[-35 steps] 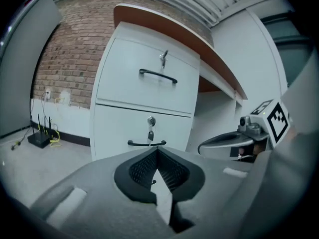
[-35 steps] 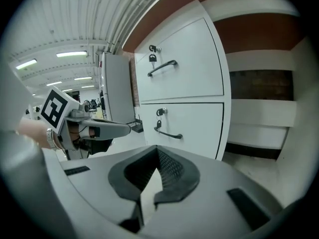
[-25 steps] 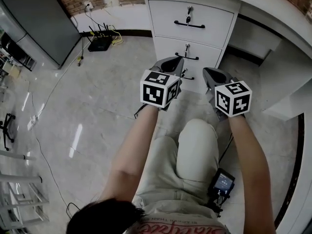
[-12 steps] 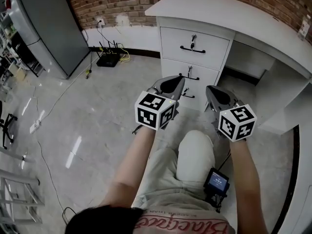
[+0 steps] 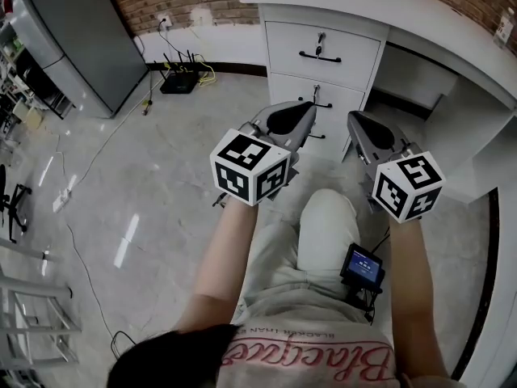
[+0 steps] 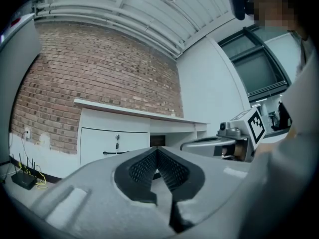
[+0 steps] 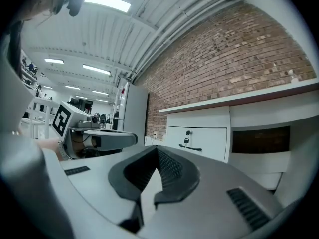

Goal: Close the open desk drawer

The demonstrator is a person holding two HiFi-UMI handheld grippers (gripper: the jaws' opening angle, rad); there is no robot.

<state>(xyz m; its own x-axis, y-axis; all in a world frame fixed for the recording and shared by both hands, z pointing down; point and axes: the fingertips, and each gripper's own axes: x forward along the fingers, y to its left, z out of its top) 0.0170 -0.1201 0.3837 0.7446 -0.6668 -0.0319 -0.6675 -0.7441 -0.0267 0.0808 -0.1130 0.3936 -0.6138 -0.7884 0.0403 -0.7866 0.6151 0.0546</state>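
The white desk (image 5: 380, 2) stands ahead with a stack of drawers. The top drawer (image 5: 347, 43) and the second drawer (image 5: 295, 90) carry black handles and keys, and their fronts look flush. The lowest drawer is mostly hidden behind my grippers. My left gripper (image 5: 302, 109) is shut and holds nothing; it floats a short way in front of the stack. My right gripper (image 5: 355, 121) hangs beside it, also shut and empty. In the left gripper view the pads meet (image 6: 157, 151) with the top drawer (image 6: 112, 146) beyond. The right gripper view shows closed jaws (image 7: 157, 151) and the same drawer (image 7: 199, 142).
The person's knee (image 5: 327, 225) sits just below the grippers, with a small screen device (image 5: 363, 267) at the hip. A router (image 5: 178, 82) and cables lie on the floor at left, next to a grey cabinet (image 5: 73, 39). The desk's kneehole (image 5: 416, 75) opens right of the drawers.
Both grippers have drawn back from the lowest drawer toward the person. The head view has pulled back and now takes in more of the desk top.
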